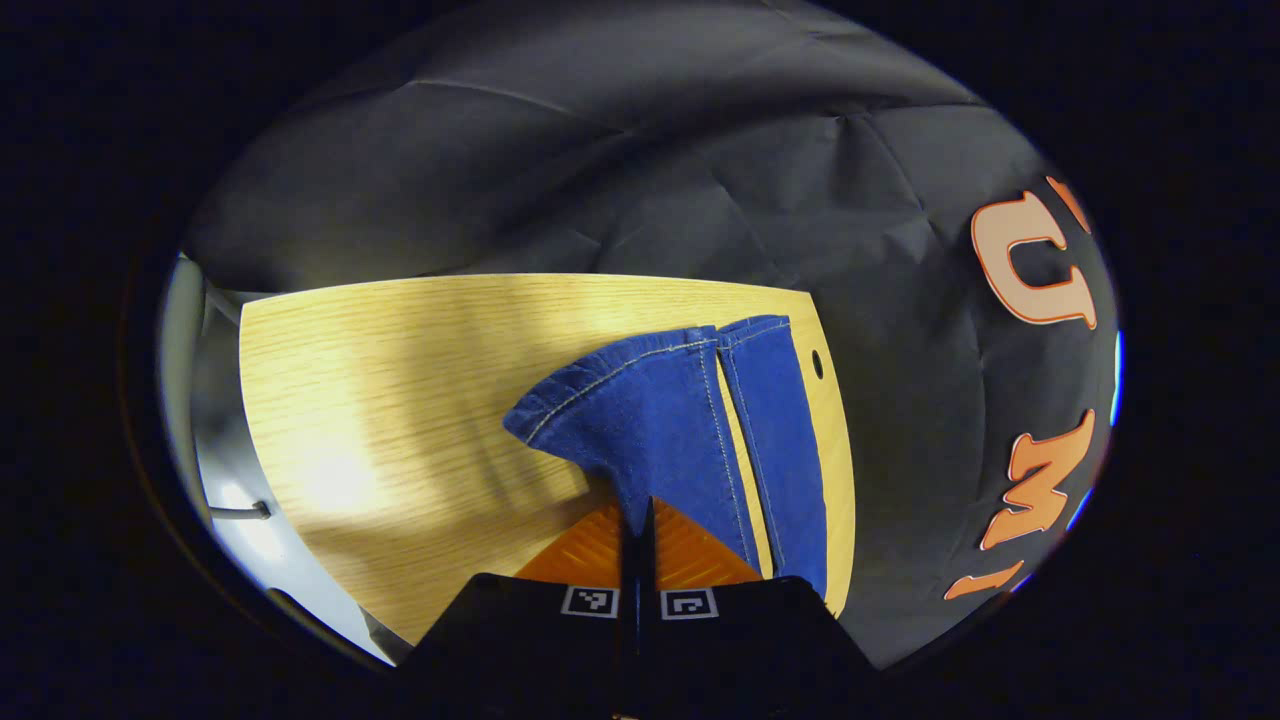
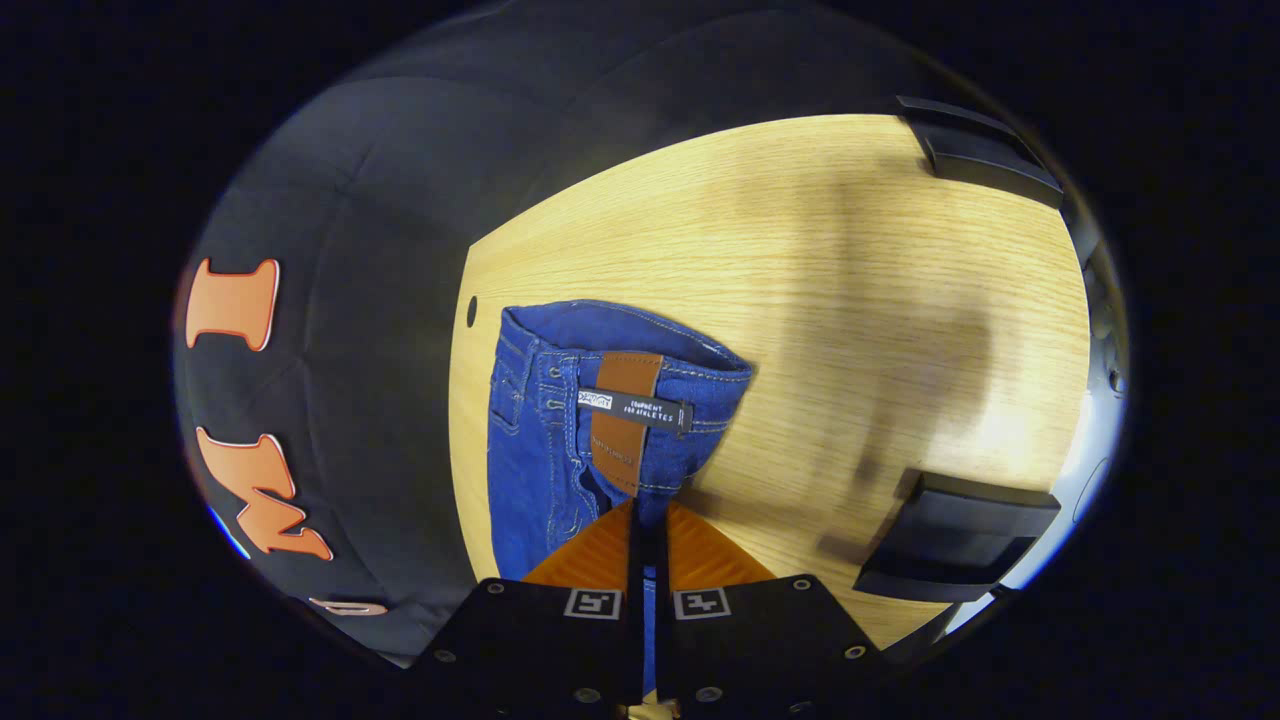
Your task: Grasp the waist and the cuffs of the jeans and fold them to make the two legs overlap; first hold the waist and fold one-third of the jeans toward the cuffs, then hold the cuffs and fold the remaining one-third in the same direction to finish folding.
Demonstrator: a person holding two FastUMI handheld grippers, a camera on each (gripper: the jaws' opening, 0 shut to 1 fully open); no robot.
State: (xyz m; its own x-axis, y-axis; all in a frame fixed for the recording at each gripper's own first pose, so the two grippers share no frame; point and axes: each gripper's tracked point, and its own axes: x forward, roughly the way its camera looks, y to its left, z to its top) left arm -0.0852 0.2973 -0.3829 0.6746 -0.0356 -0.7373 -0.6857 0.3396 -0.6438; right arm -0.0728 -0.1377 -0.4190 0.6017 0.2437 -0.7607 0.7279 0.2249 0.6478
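Jeans cuff (image 1: 640,420) is pinched by the closed left gripper (image 1: 638,520), lifted off the wooden table (image 1: 400,380) toward 12 o'clock. Waistband (image 2: 620,400) is clamped likewise by the right gripper (image 2: 645,530) — both ends raised, presumably so one leg can be laid over the other.

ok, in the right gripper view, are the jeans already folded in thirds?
No: the jeans stretch out long on the wooden table, waistband end lifted where the right gripper pinches it.

The jeans (image 2: 600,400) waist tag's print is too small to read.
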